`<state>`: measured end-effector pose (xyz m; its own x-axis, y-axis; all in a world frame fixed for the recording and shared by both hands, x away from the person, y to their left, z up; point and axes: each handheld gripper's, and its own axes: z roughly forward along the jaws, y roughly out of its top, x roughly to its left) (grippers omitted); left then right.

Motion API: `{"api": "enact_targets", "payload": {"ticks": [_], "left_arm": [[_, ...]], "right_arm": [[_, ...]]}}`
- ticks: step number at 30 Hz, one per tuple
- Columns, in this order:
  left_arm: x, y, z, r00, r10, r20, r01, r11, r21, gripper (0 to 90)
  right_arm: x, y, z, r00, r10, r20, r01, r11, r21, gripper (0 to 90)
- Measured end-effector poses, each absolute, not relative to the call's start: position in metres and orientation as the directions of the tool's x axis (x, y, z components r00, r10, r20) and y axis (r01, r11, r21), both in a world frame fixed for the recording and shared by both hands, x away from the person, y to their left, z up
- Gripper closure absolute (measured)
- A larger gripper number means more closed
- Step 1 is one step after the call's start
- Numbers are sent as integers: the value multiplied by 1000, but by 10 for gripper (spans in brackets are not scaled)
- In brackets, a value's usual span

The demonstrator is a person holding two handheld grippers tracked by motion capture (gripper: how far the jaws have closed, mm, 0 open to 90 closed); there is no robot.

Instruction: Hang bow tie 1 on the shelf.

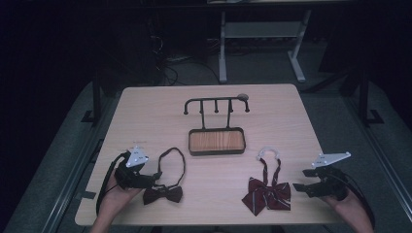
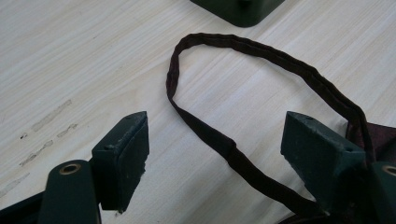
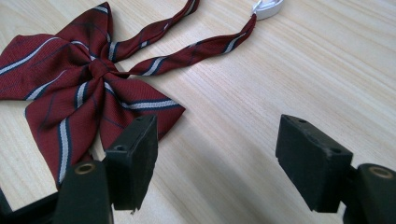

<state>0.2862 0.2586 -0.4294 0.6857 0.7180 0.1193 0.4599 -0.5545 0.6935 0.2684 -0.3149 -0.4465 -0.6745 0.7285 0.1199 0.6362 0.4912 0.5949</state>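
While both jaws stand spread, left hand-held gripper point(image 1: 156, 176) flanks the dark bow tie point(image 1: 163, 193), right hand-held gripper point(image 1: 300, 180) beside the striped bow point(image 1: 267, 193).

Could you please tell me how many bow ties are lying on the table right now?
2: a dark bow tie at front left beside the left gripper, and a striped red bow tie at front right near the right gripper.

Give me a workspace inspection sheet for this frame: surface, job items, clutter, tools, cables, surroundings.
Surface: light wooden table, faint scuffs.
Job items: dark brown bow tie with strap loop front left; red striped ribbon bow with white clasp front right; black metal hook rack on a wood-inlaid tray centre.
Clutter: nothing seen.
Tools: left tool open beside the strap; right tool open, apart from the bow.
Cables: black cable trails from left tool.
Surroundings: dark room, white desk frame behind.
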Motion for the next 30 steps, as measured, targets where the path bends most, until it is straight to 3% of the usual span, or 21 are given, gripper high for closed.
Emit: {"api": "enact_targets", "payload": {"ticks": [30], "left_arm": [[284,261,-426,685,717,133,447,-558,699,238]], "right_arm": [[280,-276,-410,-735,670,106,603,575,553,278]]}}
